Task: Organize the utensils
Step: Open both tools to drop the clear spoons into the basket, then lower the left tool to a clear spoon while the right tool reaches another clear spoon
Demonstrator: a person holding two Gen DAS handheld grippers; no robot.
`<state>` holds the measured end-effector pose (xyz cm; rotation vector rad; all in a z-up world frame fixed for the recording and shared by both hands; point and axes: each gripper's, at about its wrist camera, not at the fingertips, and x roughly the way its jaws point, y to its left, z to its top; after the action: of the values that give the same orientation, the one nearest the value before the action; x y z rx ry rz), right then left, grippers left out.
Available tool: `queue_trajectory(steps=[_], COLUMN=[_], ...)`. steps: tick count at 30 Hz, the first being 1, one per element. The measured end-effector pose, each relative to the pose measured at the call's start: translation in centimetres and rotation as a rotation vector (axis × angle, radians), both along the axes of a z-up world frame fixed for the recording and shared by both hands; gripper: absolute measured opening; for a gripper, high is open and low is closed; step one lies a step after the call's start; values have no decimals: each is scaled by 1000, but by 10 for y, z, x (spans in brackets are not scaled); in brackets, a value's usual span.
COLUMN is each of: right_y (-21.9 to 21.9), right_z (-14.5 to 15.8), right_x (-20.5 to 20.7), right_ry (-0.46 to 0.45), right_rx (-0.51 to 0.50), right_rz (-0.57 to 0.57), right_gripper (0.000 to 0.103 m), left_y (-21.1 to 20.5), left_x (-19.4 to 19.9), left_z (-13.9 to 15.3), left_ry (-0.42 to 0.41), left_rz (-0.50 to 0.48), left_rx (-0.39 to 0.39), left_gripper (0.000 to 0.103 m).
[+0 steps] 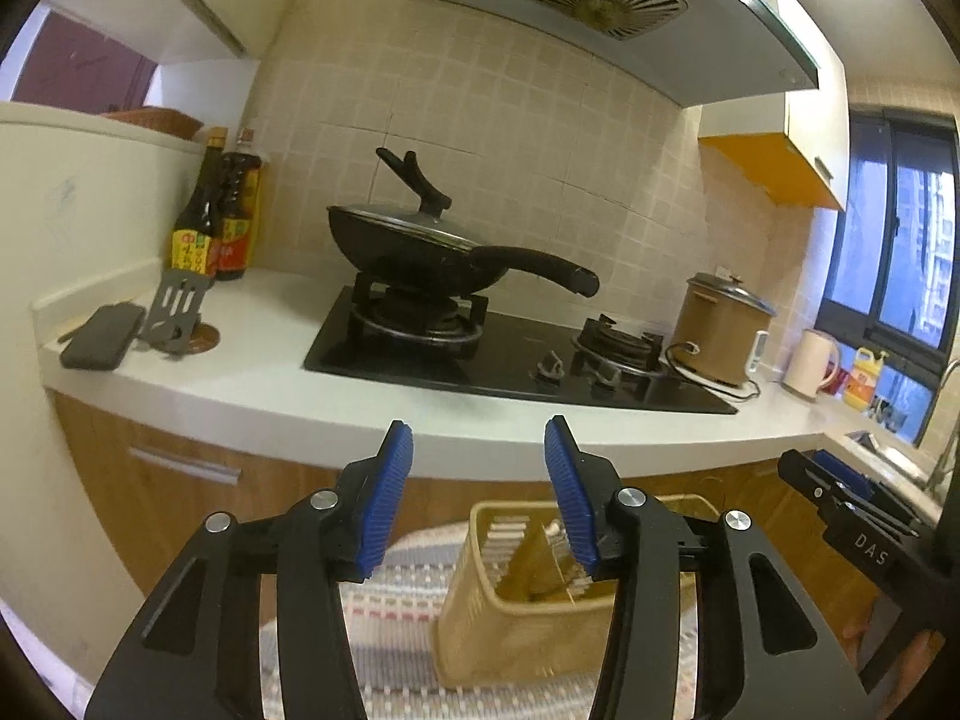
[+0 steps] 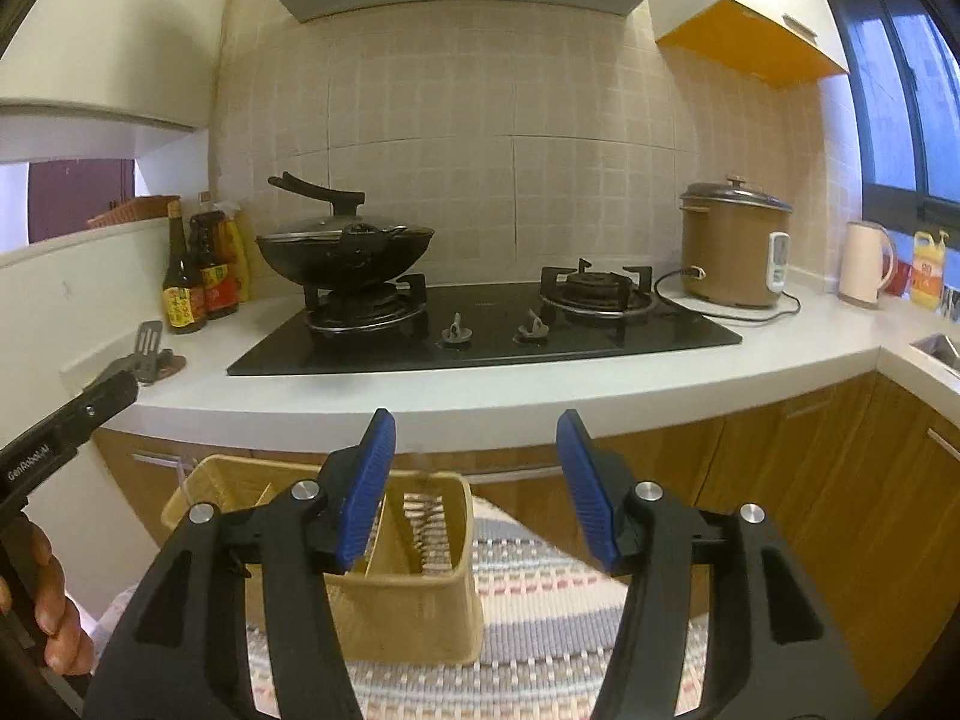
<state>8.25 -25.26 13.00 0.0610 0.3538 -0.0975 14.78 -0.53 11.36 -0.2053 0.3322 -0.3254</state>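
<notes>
From the left wrist, the left tongs (image 1: 478,450) stand open and empty. The yellow utensil basket (image 1: 480,618) sits low on the striped mat (image 1: 396,600), below and slightly right of the tips, its far end behind the right pad; dividers run away from the camera.

From the right wrist, the right tongs (image 2: 474,444) gape empty too. The basket (image 2: 414,612) lies below and left, partly behind the left pad, so neither hand looks clearly nearer. A slotted spatula (image 2: 149,339) rests far left on the counter (image 2: 480,387).

right gripper (image 1: 864,540) body: "das" | left gripper (image 2: 30,465) body: "genrobot.ai" | sauce bottle labels: not legible
</notes>
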Motion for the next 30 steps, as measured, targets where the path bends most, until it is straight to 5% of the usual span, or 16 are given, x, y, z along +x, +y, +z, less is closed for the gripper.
queue_trajectory(steps=[15,23,30], right_y=[1,-1,-3], right_z=[-4,-56,-109], right_x=[-88,-103,-93], right_ry=[164,418,661], right_rx=[27,97,242], right_rz=[14,75,169], right_gripper=[53,53,52], left_y=[10,-11,-34], left_x=[-72,-106,-129], left_z=[-36,-107,-156], left_ry=[326,594,693], left_rz=[-259,-441,-536], left_rx=[74,163,261], left_gripper=[46,46,45])
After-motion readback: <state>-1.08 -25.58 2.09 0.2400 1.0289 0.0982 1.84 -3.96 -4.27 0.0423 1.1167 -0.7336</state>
